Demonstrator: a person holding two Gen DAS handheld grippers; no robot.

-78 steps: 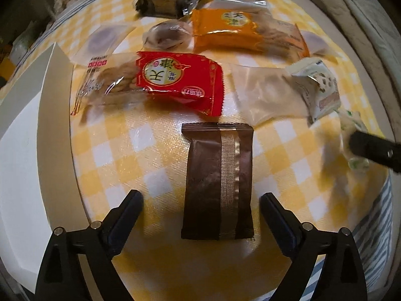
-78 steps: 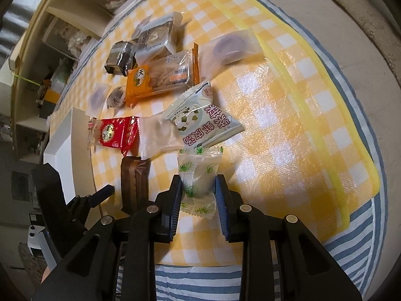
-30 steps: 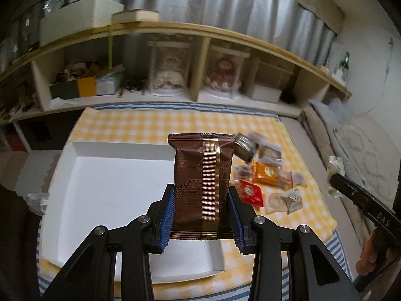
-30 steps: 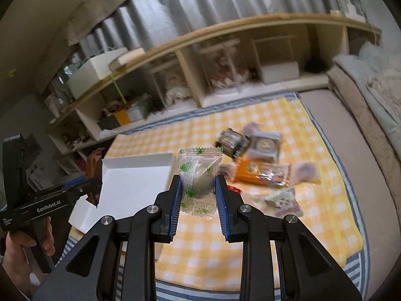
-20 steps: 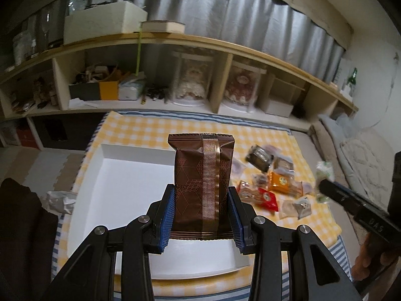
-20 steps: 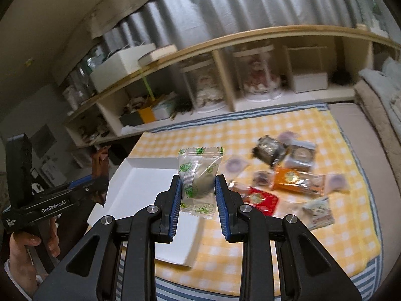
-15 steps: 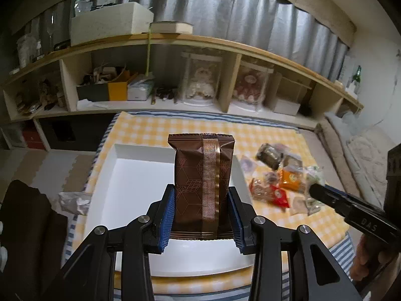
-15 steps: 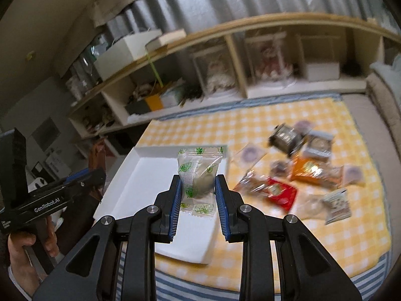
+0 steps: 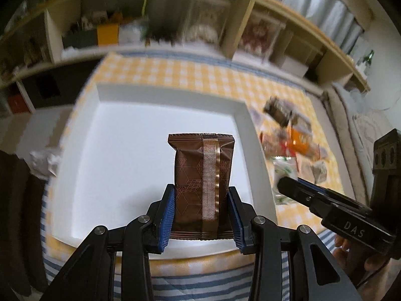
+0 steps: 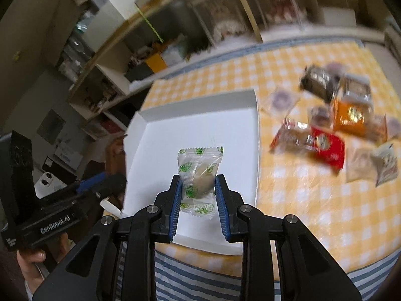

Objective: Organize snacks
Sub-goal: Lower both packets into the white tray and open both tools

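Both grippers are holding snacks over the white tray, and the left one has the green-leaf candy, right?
Not quite: the left gripper holds the brown packet, as the left wrist view shows. The green-leaf candy is in the right gripper. Both are over the white tray.

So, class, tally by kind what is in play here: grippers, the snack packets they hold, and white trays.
Grippers: 2, the left gripper and the right gripper
Held snack packets: 2, the brown packet and the green-leaf packet
White trays: 1, the white tray
Total: 5
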